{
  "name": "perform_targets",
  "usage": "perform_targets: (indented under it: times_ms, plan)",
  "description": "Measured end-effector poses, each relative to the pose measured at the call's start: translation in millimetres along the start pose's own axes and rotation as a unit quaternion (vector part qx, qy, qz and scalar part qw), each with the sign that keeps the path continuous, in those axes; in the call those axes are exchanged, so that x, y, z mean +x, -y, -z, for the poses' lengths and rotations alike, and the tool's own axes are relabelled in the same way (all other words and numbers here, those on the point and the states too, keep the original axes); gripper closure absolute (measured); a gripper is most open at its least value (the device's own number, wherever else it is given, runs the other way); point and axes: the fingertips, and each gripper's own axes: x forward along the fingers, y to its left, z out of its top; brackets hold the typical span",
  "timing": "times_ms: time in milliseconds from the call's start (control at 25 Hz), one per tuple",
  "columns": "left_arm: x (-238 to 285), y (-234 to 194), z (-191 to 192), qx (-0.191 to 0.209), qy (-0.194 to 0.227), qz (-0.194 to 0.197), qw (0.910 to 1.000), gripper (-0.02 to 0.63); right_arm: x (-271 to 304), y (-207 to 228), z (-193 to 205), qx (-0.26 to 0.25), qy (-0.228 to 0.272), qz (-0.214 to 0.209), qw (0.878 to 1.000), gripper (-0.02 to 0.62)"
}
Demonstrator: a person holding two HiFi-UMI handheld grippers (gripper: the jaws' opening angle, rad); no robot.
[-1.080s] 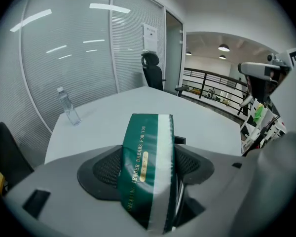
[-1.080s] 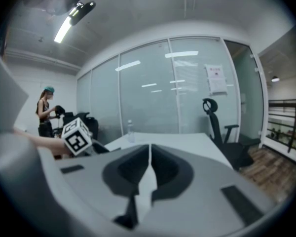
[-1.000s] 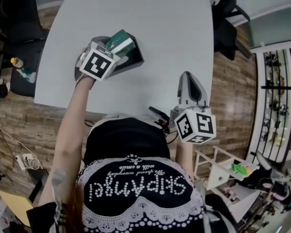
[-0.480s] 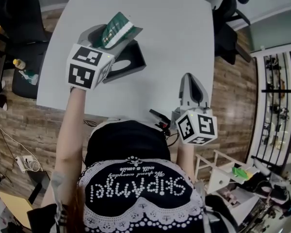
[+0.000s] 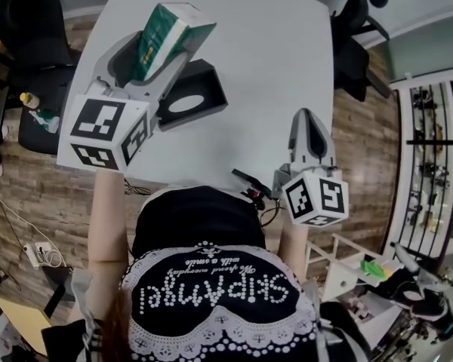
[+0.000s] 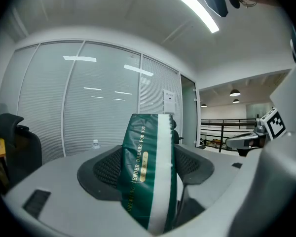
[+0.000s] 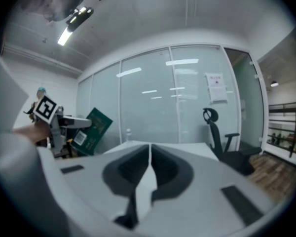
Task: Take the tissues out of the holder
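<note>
Green tissue pack [image 5: 170,32] held clear above the black holder [image 5: 204,89].
Head view: the left gripper [image 5: 152,47] grips the pack over the white table [image 5: 272,44], and the right gripper [image 5: 309,115] is near the table's corner. Left gripper view: the pack, reading "DREAMS FOR YOU", is pinched between the jaws. Right gripper view: jaws together on nothing, with an office chair [image 7: 222,132] beyond.

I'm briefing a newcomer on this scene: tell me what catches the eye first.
The green tissue pack stands out, clamped in the left gripper and held up near the black holder on the white table. The right gripper is shut and empty by the table's near edge.
</note>
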Motion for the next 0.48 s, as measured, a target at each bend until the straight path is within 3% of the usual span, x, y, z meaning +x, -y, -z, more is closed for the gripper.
perform_targets:
  times_ms: [480]
  plan:
    - [-58, 1, -23, -0.019, 0.061, -0.047, 0.9968, 0.261, -5, -6, -16, 0.004, 0.015, -0.008, 1.000, 0.560]
